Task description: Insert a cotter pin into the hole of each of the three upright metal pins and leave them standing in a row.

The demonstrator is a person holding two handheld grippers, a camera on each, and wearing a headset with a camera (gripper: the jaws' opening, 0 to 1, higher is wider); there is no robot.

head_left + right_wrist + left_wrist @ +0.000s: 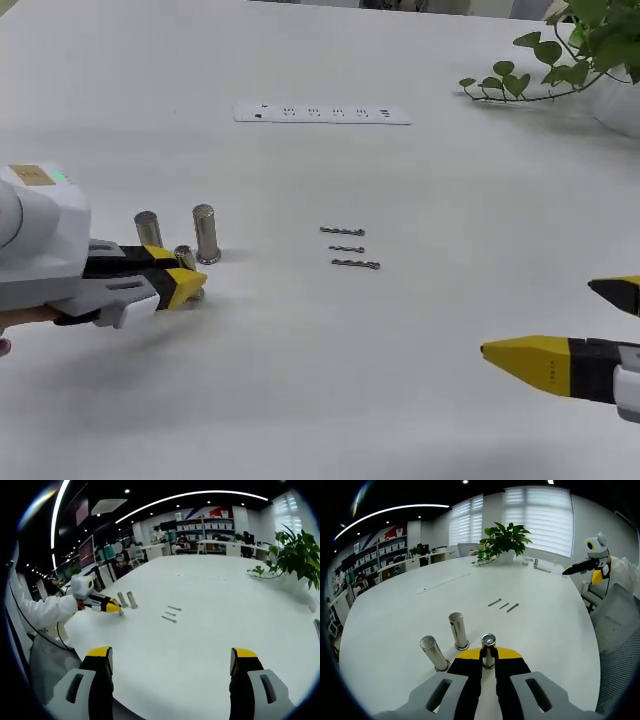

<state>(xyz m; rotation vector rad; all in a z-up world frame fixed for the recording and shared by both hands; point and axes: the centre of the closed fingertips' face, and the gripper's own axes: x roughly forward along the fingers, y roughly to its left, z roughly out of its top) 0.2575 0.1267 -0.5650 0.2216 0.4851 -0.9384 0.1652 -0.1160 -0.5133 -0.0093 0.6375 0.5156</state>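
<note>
Steel pin [488, 642]: I am pinching it upright in my left tongs [489, 656]; its hole should be facing my spread right tongs [171, 655].

head view: downward | left gripper view: near | right gripper view: far | shared: pins [458, 630]

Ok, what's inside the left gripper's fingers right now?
One upright metal pin, clamped between the fingers of the left gripper. Its top shows above them; its lower shaft and base are covered, so its hole can't be seen.
</note>
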